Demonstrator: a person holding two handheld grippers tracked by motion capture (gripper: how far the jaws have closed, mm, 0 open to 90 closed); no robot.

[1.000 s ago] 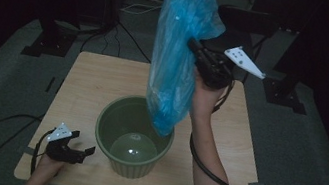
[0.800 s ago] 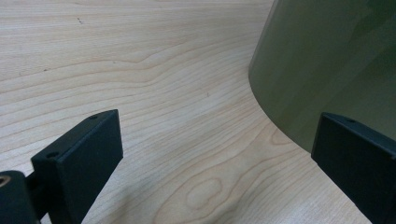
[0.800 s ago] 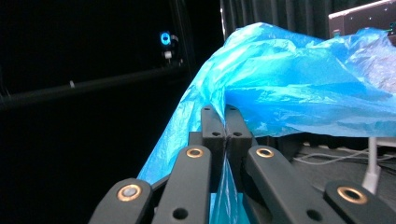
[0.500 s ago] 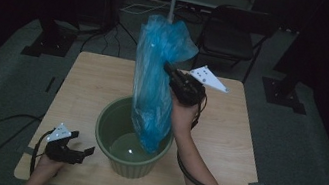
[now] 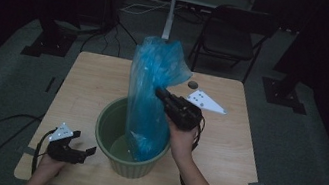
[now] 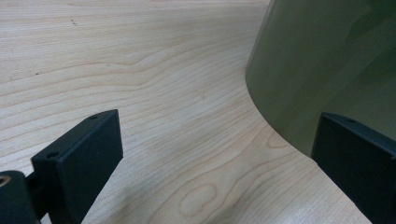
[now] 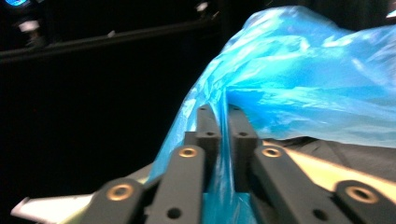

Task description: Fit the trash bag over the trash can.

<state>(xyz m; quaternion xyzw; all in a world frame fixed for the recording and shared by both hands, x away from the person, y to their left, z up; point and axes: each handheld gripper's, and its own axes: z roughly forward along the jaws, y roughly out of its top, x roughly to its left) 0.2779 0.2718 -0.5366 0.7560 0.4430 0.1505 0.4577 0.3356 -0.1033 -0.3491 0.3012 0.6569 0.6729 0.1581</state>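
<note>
A tall blue plastic bag [image 5: 151, 100] hangs upright, and its lower end dips inside the green bucket [image 5: 106, 128] at the table's front middle. My right gripper [image 5: 160, 93] pinches the bag's side about halfway up. In the right gripper view the jaws [image 7: 223, 112] stand almost together with the blue film [image 7: 303, 84] caught between them; they have just been opening slightly. My left gripper [image 5: 84, 143] rests on the table left of the bucket, open and holding nothing. In the left gripper view its jaws [image 6: 219, 135] stand wide apart, close to the bucket wall [image 6: 327, 60].
The wooden table [image 5: 94, 75] has bare room at the back and on both sides of the bucket. A small dark round spot [image 5: 193, 84] lies near the far edge. A folding chair [image 5: 233, 33] and stand legs are on the floor beyond.
My right gripper has come down and leftward with the bag. The bag's lower end has sunk into the bucket. The left gripper has stayed put.
</note>
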